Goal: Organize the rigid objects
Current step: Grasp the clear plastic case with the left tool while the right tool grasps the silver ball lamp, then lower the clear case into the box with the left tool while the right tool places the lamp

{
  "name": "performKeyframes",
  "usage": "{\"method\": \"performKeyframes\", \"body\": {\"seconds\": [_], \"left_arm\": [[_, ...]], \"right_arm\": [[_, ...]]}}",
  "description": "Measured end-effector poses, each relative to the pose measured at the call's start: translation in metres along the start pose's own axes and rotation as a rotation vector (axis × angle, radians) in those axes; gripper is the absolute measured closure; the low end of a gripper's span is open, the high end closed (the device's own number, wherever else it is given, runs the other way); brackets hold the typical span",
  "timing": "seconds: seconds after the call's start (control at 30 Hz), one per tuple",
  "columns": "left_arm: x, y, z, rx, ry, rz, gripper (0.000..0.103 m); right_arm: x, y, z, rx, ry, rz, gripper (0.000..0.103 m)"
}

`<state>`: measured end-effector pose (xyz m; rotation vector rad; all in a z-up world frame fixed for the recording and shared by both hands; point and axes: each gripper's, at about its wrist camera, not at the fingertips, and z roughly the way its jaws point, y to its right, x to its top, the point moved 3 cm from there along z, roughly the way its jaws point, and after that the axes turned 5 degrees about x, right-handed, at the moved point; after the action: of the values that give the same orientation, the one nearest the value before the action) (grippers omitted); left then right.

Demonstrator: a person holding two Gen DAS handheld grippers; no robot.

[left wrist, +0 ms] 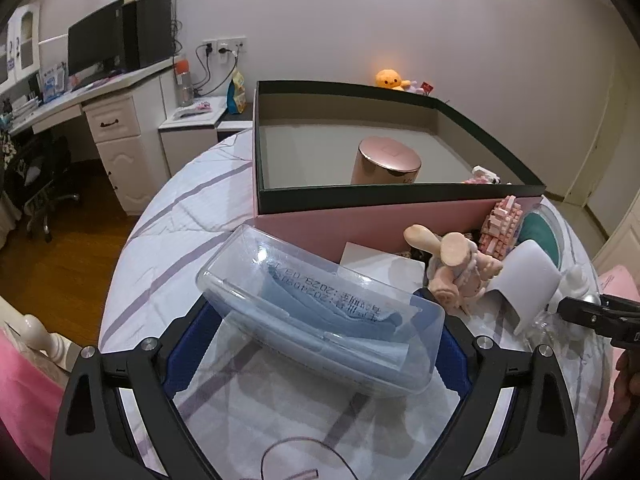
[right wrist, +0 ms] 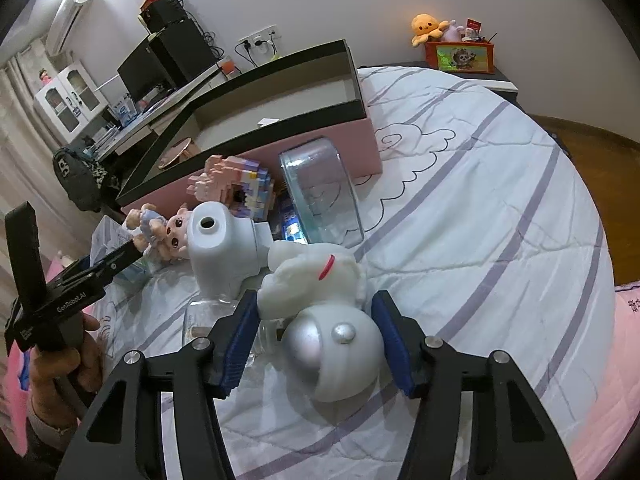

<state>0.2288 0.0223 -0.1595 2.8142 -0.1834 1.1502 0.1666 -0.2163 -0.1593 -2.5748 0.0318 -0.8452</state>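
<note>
1. Progress check: the big box (left wrist: 400,200) with the dark rim sits on the bed (right wrist: 480,184), and so far it looks like only a pink round tin (left wrist: 386,162) and some small pinkish bit in the near right corner are inside. So barely started, I'd say.
2. My left jaws (left wrist: 320,344) are spread wide around a clear plastic case (left wrist: 320,320) with blue stuff in it. The blue pads sit right at its ends, but I can't tell if they're actually pressing yet.
3. My right jaws (right wrist: 316,344) straddle a white astronaut toy (right wrist: 328,320) lying on the bed. There's a visible gap at the right pad, so not pinched yet.
4. Still out on the bed, just in front of the box: a pink brick model (right wrist: 232,184), a little doll (right wrist: 168,232), a white spout-shaped thing (right wrist: 220,248) and a clear round tub (right wrist: 320,192).
5. My guess: both grabs need finishing, then everything goes in the box. Most of the job's left.
</note>
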Motion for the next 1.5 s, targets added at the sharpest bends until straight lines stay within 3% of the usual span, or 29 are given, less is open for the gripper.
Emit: {"method": "performKeyframes", "body": {"seconds": [0.33, 0.67, 0.93, 1.2, 1.5], "left_arm": [[-0.001, 0.000, -0.041, 0.006, 0.062, -0.005, 0.008], [0.031, 0.004, -0.075, 0.021, 0.144, 0.000, 0.008], [0.061, 0.011, -0.085, 0.021, 0.197, 0.015, 0.007], [0.114, 0.015, -0.066, 0.027, 0.242, 0.003, 0.007], [0.161, 0.024, 0.004, 0.032, 0.181, -0.015, 0.007]], "right_arm": [[0.003, -0.015, -0.022, 0.031, 0.042, -0.034, 0.045], [0.028, -0.033, -0.036, 0.064, 0.093, -0.104, 0.046], [0.070, -0.055, -0.051, 0.088, 0.162, -0.184, 0.046], [0.133, -0.071, -0.037, 0.088, 0.223, -0.247, 0.046], [0.177, -0.060, 0.026, 0.059, 0.157, -0.221, 0.046]]}}
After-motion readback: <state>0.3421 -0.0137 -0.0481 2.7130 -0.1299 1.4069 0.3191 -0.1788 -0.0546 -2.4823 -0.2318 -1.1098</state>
